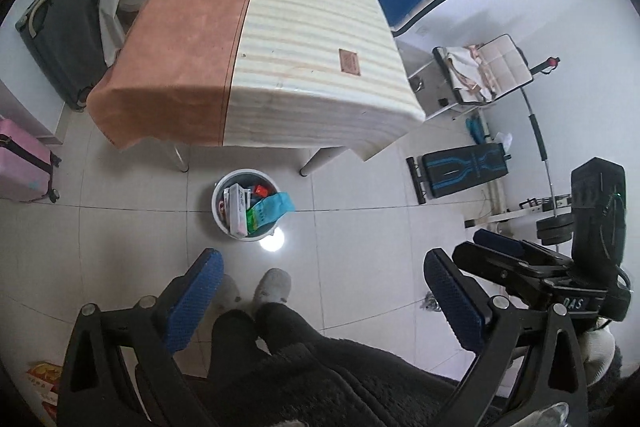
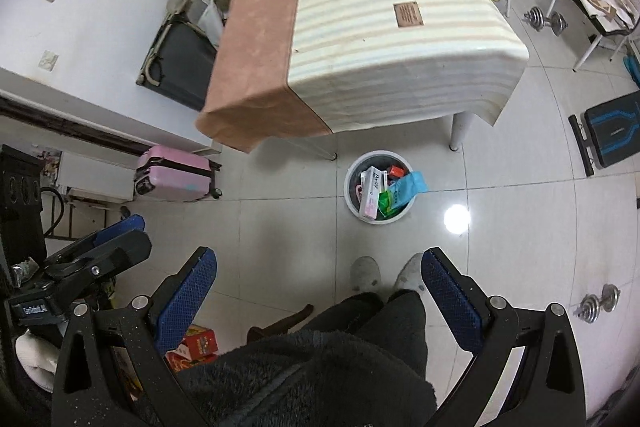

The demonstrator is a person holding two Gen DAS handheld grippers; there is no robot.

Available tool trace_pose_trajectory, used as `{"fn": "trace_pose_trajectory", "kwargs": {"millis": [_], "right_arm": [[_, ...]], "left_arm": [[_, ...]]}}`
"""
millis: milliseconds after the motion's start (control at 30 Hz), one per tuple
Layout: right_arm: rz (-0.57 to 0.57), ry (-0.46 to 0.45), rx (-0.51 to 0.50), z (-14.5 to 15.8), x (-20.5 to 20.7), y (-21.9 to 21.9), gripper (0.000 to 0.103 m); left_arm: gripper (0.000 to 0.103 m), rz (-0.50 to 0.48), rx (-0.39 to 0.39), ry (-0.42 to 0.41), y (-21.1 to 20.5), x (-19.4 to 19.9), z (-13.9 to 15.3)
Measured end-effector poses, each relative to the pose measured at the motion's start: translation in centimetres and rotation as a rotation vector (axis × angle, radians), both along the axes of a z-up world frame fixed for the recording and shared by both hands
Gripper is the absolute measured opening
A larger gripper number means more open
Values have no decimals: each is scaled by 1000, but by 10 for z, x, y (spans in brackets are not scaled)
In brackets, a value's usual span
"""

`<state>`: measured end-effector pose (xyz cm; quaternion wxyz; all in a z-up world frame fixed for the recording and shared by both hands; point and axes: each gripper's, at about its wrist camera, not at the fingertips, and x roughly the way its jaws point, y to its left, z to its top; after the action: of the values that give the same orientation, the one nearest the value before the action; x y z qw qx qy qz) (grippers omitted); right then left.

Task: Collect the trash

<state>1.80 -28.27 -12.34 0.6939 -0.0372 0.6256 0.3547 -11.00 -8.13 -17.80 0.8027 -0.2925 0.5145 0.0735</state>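
A white round bin (image 1: 217, 197) (image 2: 350, 187) stands on the tiled floor just in front of the table. It is full of trash: a white carton (image 1: 236, 207) (image 2: 371, 195), a blue packet (image 1: 276, 205) (image 2: 409, 186) that hangs over the rim, and a green wrapper (image 1: 256, 217). My left gripper (image 1: 324, 275) is open and empty, held above the floor short of the bin. My right gripper (image 2: 320, 271) is open and empty as well. In each wrist view the other gripper (image 1: 480, 245) (image 2: 124, 233) shows at the side.
The table wears an orange and striped cloth (image 1: 280, 59) (image 2: 380, 39), with boxes at its far end. The person's grey slippers (image 1: 272, 285) (image 2: 366, 273) stand below the grippers. Around are a pink suitcase (image 2: 176, 175), a dark suitcase (image 1: 64, 35), chairs, a weight bench (image 1: 464, 169), dumbbells (image 2: 600, 301) and red boxes (image 2: 196, 345).
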Motion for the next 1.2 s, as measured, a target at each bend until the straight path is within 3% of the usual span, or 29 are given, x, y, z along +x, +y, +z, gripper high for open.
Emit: {"fn": "trace_pose_trajectory", "kwargs": {"millis": [433, 1200], "right_arm": [[43, -16, 16, 23, -14, 1, 103], [68, 4, 19, 20, -22, 10, 103]], "left_arm": [[103, 37, 9, -37, -7, -20, 26], [103, 73, 10, -22, -10, -33, 26]]}}
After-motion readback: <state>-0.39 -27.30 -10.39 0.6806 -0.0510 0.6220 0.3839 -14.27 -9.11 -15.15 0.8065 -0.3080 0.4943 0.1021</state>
